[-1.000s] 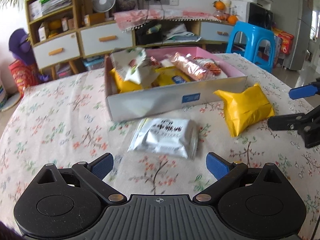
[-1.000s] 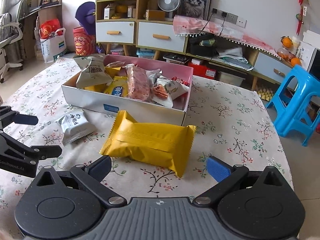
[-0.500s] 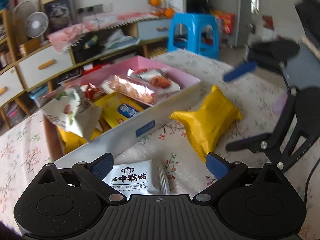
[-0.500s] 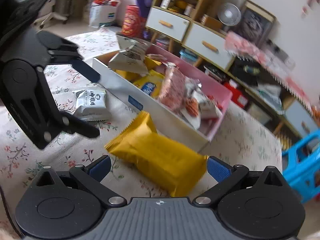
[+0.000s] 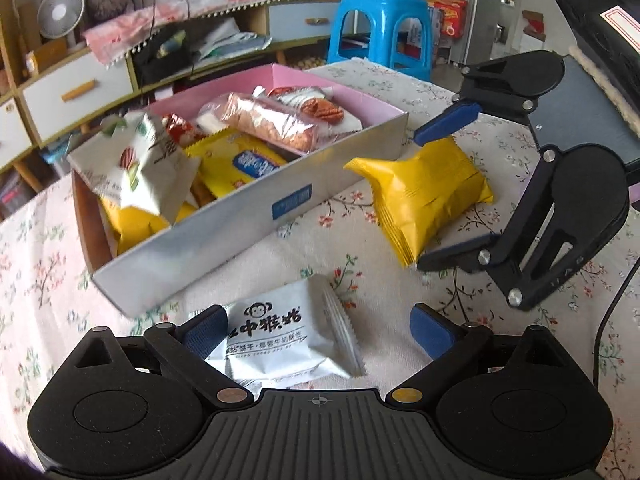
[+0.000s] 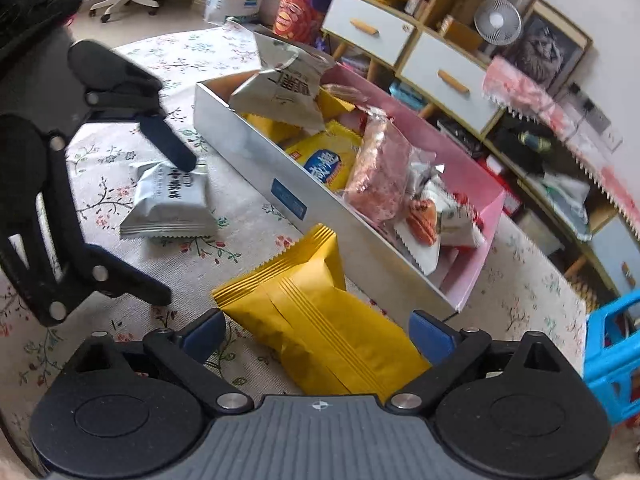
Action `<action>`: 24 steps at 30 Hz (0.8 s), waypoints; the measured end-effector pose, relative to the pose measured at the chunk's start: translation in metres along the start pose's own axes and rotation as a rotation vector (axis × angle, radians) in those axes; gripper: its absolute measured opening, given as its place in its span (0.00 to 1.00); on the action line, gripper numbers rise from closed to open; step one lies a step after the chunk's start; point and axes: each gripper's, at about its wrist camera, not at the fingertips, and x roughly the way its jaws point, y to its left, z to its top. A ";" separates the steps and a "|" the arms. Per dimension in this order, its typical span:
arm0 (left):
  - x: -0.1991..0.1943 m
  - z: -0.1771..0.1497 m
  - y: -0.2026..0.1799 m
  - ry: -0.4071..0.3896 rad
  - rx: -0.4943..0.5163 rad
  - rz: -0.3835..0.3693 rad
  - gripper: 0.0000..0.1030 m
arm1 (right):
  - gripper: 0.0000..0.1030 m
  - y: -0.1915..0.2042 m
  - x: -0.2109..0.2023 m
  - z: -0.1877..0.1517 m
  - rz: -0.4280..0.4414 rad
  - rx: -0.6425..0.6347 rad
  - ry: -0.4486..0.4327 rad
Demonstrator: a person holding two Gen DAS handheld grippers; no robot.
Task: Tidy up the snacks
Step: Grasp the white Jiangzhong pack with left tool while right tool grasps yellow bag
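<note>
So the snack box (image 5: 224, 224) sits on the counter (image 5: 48, 248) with its floral cloth, silver-grey on the outside and pink inside, and it's already pretty stuffed. At one end there's a white bag with a nut picture (image 5: 150, 168) propped up and sticking out over the rim, with yellow packs (image 5: 132, 224) under it. Next along is a yellow biscuit pack with a blue logo (image 5: 240, 162), then a clear-wrapped pinkish roll (image 5: 270, 122) lying across the middle, a small red-and-white candy-looking wrapper (image 5: 176, 128) behind that, and at the far end a white pack with a reddish snack printed on it (image 5: 316, 106). Two snacks are outside the box, both lying flat on the counter just in front of its long wall. The white monkey-logo packet (image 5: 288, 340) sits between the left gripper (image 5: 320, 326) fingers, which are spread wide apart; the left pad looks right up against the packet's edge, the other pad is clear of it. The big yellow packet (image 6: 320, 336) lies between the right gripper (image 6: 318, 334) fingers, also wide apart and not clamped on it, one corner of the bag close to the box wall. In the left wrist view the right gripper straddles that yellow bag from the side. In the background there's a blue plastic stool (image 5: 380, 28) past the counter and a small white fan (image 5: 60, 12) on the cabinet.
</note>
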 end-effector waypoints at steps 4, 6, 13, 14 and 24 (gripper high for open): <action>-0.005 -0.004 0.000 0.024 -0.019 -0.009 0.95 | 0.83 0.002 -0.004 0.000 0.025 0.026 0.022; -0.007 -0.005 -0.003 0.040 -0.016 -0.015 0.95 | 0.80 0.003 -0.008 -0.001 0.056 0.035 0.045; -0.019 -0.006 -0.016 0.066 0.069 0.000 0.95 | 0.73 0.002 -0.025 -0.005 0.177 0.126 0.086; -0.020 -0.006 -0.015 0.057 0.077 0.016 0.95 | 0.73 0.002 -0.026 -0.004 0.172 0.131 0.083; -0.007 -0.003 -0.004 0.006 0.096 0.043 0.95 | 0.73 0.004 -0.014 -0.007 0.102 0.125 0.087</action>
